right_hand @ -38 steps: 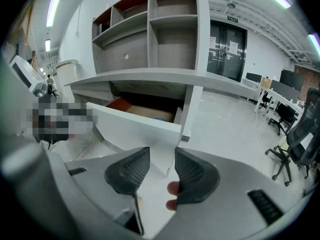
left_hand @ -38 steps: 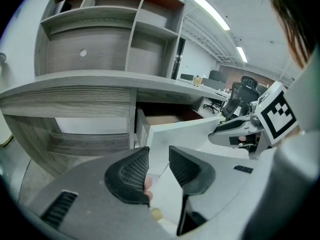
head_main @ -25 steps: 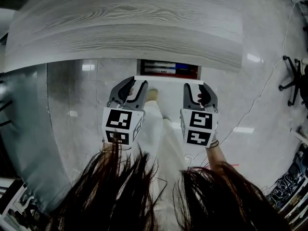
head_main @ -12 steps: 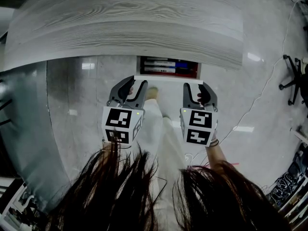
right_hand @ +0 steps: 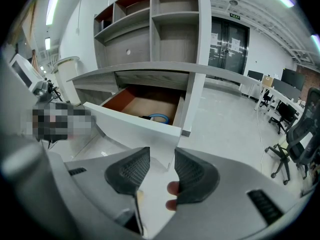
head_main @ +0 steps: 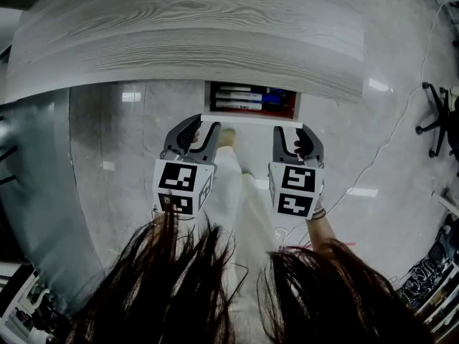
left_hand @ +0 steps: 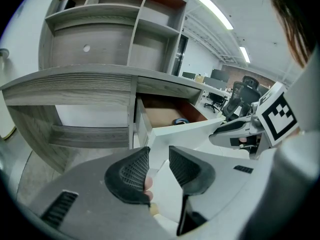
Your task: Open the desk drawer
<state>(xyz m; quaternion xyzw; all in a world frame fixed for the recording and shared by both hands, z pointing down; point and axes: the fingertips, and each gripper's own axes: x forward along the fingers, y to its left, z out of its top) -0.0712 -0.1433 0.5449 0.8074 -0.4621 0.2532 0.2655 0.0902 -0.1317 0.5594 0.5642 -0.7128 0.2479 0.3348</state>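
Observation:
The desk drawer [head_main: 251, 100] stands pulled out from under the grey wood desk top [head_main: 186, 41], with pens and a blue item inside. Its white front panel [head_main: 251, 118] lies just ahead of both grippers. My left gripper [head_main: 203, 126] is at the panel's left end and my right gripper [head_main: 295, 129] at its right end. In the left gripper view the left gripper [left_hand: 159, 154] has its jaws a little apart below the panel's corner [left_hand: 200, 129], with nothing seen gripped. The right gripper [right_hand: 162, 156] is likewise parted under the panel [right_hand: 130, 121]. A blue roll [right_hand: 159, 117] lies in the drawer.
Open shelving [right_hand: 165, 29] rises above the desk. A white trouser leg [head_main: 240, 192] and shoe stand between the grippers. An office chair [head_main: 437, 120] and a floor cable [head_main: 387, 149] are to the right. More chairs [right_hand: 300, 144] stand beyond on the polished floor.
The drawer has slid a little farther out from under the desk top, showing more of its contents. Both grippers have hardly moved.

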